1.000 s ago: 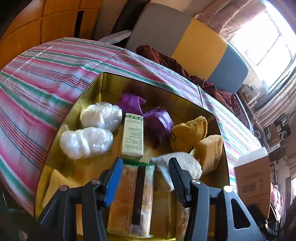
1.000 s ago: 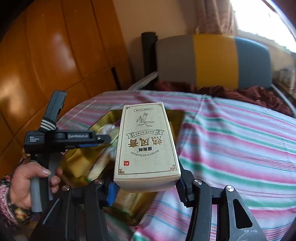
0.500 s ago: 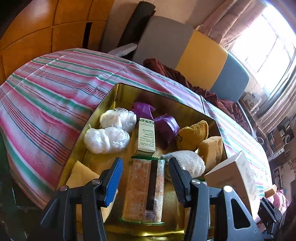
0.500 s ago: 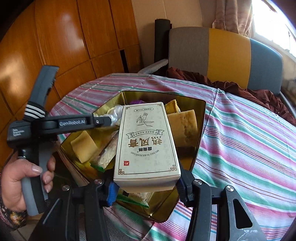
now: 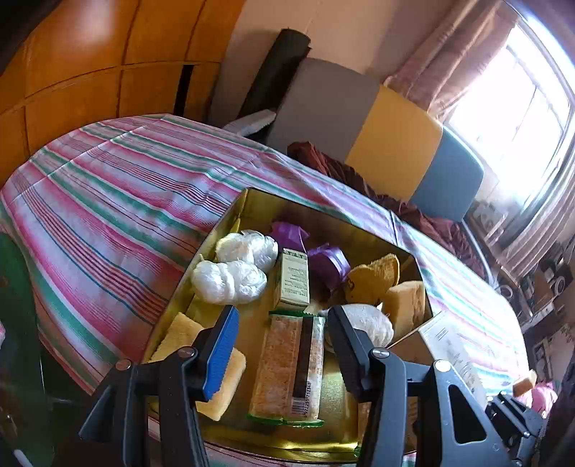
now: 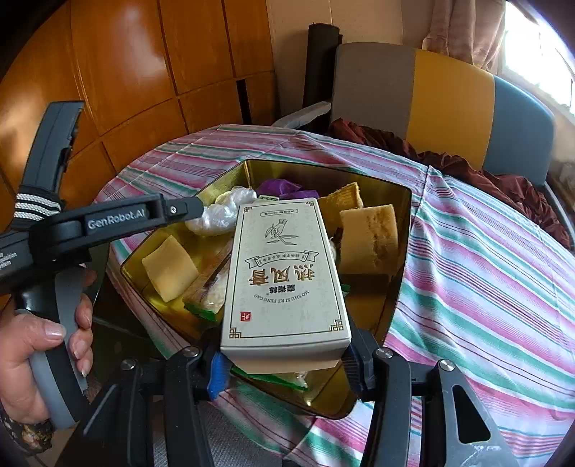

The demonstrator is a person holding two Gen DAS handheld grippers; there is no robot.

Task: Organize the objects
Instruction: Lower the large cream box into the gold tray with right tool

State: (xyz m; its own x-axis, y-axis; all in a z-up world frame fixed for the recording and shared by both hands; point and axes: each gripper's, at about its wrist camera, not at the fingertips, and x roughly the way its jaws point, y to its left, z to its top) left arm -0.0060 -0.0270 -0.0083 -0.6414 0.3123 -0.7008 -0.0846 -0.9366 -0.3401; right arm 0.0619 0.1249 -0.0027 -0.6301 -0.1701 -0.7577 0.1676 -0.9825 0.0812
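While my right gripper (image 6: 284, 359) pinches the cream box (image 6: 284, 273) above the gold tin (image 6: 402, 230), my left gripper's (image 5: 284, 345) jaws stand spread, empty.

Glossy orange-brown wood panelling (image 6: 151, 72) covered the wall on the left, its seams cutting it into large squares. Beside it ran a plain cream wall (image 5: 323, 32), with a dark upright roll (image 6: 318, 72) leaning against it. A table under a pink, green and white striped cloth (image 5: 118, 186) filled the middle of the room. Behind it stood a chair whose backrest (image 6: 442, 97) was banded grey, yellow and blue, with a dark maroon cloth (image 6: 449, 161) heaped on the seat. On the right, strong daylight poured through a window (image 5: 521, 118) framed by pinkish curtains (image 5: 449, 61). Below it sat cluttered shelves, too blurred to make out.
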